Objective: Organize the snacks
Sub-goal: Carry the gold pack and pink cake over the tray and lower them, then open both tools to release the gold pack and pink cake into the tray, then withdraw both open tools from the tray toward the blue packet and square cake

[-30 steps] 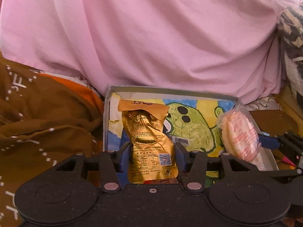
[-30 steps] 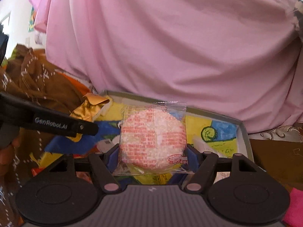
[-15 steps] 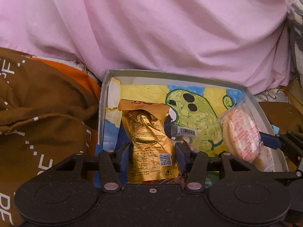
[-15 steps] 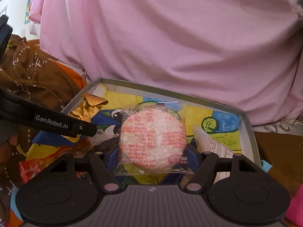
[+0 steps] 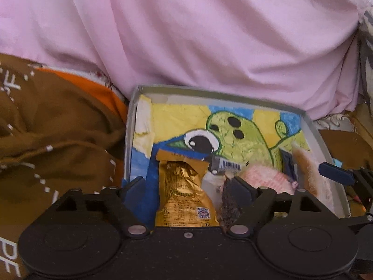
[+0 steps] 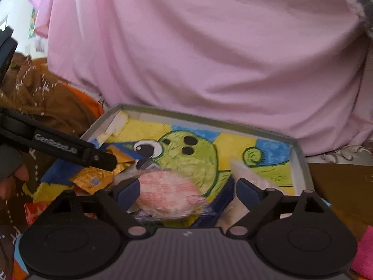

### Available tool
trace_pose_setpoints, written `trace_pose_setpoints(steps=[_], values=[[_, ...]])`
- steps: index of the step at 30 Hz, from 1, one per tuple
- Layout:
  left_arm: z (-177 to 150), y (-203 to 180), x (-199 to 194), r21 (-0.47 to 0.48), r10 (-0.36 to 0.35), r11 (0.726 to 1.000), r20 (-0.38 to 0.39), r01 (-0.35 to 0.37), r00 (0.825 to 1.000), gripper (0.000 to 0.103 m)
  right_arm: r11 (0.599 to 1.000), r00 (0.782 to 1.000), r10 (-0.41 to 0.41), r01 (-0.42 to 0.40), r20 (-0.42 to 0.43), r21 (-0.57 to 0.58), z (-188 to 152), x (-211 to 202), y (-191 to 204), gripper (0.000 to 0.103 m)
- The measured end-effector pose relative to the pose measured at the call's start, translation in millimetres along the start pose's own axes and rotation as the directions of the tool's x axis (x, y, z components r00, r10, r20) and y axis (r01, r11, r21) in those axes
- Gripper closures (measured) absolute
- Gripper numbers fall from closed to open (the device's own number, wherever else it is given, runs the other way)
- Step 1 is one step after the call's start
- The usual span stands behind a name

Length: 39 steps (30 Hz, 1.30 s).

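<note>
My left gripper (image 5: 186, 184) is spread wide, released; a gold snack pouch (image 5: 184, 193) lies loose between its fingers. My right gripper (image 6: 185, 189) is also released, a pink round cake packet (image 6: 166, 193) lying between its parted fingers. Both snacks sit inside the grey tray (image 6: 300, 163), painted cartoon lining toward twelve o'clock.

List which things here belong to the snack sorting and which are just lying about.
Part of the job: gold foil snack packet; round pink-and-white wrapped rice cracker; grey cardboard box with green cartoon lining.

Lying about: pink sheet; brown patterned cloth.
</note>
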State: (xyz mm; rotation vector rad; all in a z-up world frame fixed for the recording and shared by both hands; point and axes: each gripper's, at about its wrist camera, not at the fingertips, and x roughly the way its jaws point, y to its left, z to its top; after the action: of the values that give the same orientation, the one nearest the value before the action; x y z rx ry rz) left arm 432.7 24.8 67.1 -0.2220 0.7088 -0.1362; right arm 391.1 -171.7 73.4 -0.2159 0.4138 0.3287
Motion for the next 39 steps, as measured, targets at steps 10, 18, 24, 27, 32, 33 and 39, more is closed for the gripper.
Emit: trace_pose_setpoints(steps=[10, 18, 24, 27, 32, 33, 39], values=[[2, -20, -54, 0.013, -0.029, 1.0, 0.131, 0.027, 0.991, 0.01, 0.99, 0.988, -0.068, 0.051, 0.136, 0.128, -2, -57, -30, 0.0], [-12, -38, -112, 0.033, -0.091, 0.996, 0.241, 0.085, 0.966, 0.005, 0.981, 0.97, -0.115, 0.077, 0.215, 0.177, -9, -121, -32, 0.0], [-40, -49, -154, 0.081, -0.103, 0.993, 0.315, 0.081, 0.943, 0.002, 0.98, 0.953, -0.143, 0.1, 0.268, 0.17, -20, -164, -19, 0.0], [-58, -48, -168, 0.085, -0.103, 0.993, 0.333, 0.079, 0.937, 0.002, 0.98, 0.948, -0.153, 0.11, 0.281, 0.163, -27, -180, -13, 0.0], [-85, -42, -185, 0.069, -0.078, 0.996, 0.348, 0.058, 0.934, 0.001, 0.979, 0.944, -0.154, 0.107, 0.293, 0.171, -41, -204, -4, 0.0], [-90, -41, -188, 0.066, -0.072, 0.996, 0.351, 0.052, 0.934, 0.001, 0.979, 0.944, -0.154, 0.106, 0.293, 0.174, -43, -207, -2, 0.0], [-117, -30, -198, 0.038, -0.043, 0.999, 0.331, 0.032, 0.943, 0.001, 0.978, 0.942, -0.168, 0.122, 0.292, 0.169, -60, -229, 8, 0.0]])
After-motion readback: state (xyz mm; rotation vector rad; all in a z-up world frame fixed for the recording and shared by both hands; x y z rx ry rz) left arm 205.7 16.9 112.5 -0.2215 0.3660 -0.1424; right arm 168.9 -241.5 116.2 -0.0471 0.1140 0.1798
